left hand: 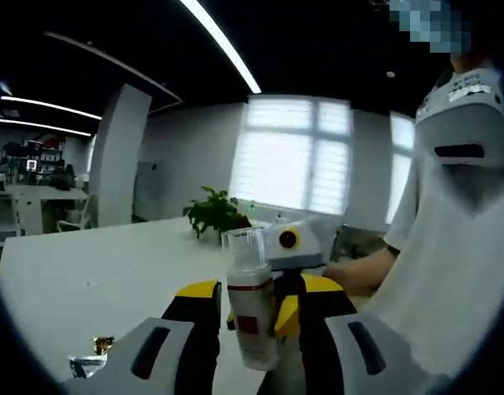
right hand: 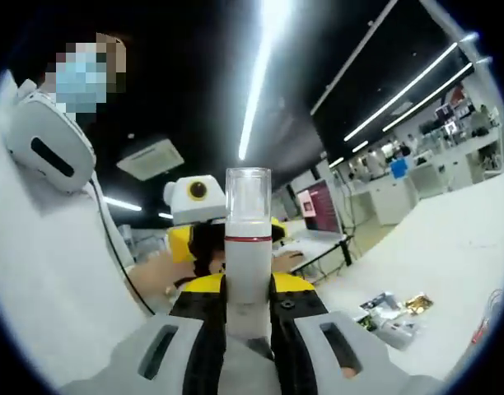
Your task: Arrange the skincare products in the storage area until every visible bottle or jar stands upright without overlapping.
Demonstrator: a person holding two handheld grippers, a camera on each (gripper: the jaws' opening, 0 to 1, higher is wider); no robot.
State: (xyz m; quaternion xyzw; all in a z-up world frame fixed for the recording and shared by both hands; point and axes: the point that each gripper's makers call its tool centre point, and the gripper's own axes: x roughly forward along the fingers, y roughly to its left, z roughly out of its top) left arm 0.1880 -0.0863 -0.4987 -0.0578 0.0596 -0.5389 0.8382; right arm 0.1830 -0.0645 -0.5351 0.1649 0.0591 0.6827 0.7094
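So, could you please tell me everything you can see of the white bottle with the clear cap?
The white bottle is a slim cylinder, plastic by its look, with a clear cap and a red ring beneath it. The left gripper view shows a red label patch on its body. It stands roughly upright, lifted above the white table. The right gripper has its yellow-padded jaws pressed against its lower body; the left gripper has its jaws on either side of it.

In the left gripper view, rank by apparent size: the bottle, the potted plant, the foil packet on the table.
1. bottle, though it sits closest to the camera, so that inflates it.
2. potted plant, farther back on the table.
3. foil packet, partly cut off at the edge.
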